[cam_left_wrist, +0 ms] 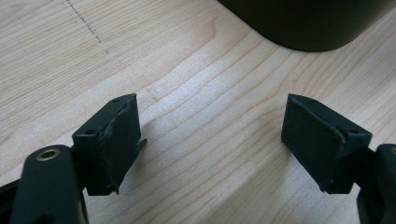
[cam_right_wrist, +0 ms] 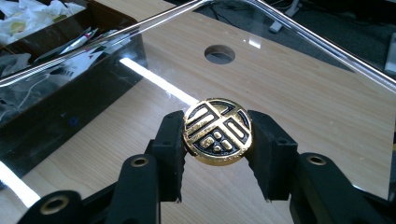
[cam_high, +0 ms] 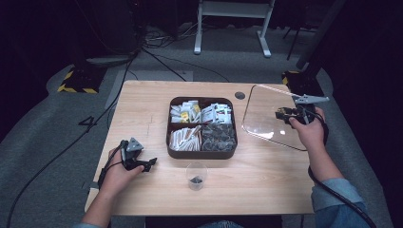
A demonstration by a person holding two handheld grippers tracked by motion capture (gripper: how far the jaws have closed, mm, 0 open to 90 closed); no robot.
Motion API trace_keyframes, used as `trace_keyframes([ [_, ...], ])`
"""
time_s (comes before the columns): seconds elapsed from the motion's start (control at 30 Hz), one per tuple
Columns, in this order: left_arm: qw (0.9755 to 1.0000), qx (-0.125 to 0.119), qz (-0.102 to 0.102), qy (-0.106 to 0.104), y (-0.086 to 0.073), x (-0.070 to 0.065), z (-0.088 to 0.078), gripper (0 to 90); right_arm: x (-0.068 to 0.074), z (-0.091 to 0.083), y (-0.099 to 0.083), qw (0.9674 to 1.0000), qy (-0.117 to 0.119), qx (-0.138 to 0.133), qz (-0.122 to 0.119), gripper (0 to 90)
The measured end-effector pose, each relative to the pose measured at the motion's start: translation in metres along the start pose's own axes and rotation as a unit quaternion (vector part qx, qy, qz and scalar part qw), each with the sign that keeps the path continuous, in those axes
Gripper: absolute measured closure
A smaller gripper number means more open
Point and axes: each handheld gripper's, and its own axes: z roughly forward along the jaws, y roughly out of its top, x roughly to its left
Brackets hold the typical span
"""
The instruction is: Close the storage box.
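A clear glass lid (cam_high: 266,114) hangs tilted over the right part of the table. Its round gold-and-black knob (cam_right_wrist: 218,131) sits between the jaws of my right gripper (cam_high: 281,114), which is shut on it. Through the glass in the right gripper view I see the table and the side of the dark tray (cam_right_wrist: 60,116). The dark tray (cam_high: 202,155) stands uncovered at the table's middle, with packets and sachets in its compartments. My left gripper (cam_high: 148,164) rests low on the wood at the left of the tray. Its jaws (cam_left_wrist: 212,135) stand wide open with nothing between them.
A small clear cup (cam_high: 196,175) with something dark in it stands near the front edge, in front of the tray. A round cable hole (cam_high: 240,95) lies in the table behind the lid. Cables and a stand's legs (cam_high: 233,28) are on the floor beyond.
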Motion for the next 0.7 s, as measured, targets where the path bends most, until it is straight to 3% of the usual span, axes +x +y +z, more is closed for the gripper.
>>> trace_keyframes([
  [0.23, 1.0, -0.001, -0.007, 0.001, -0.001, -0.002, 0.0, 20.3, 0.011, -0.001, 0.015, 0.9998, 0.009, -0.005, -0.016, 58.9],
  [0.7, 1.0, 0.001, -0.006, 0.004, -0.001, -0.002, -0.001, 20.3, 0.052, 0.004, 0.055, 0.9979, 0.048, -0.013, -0.042, 58.9],
])
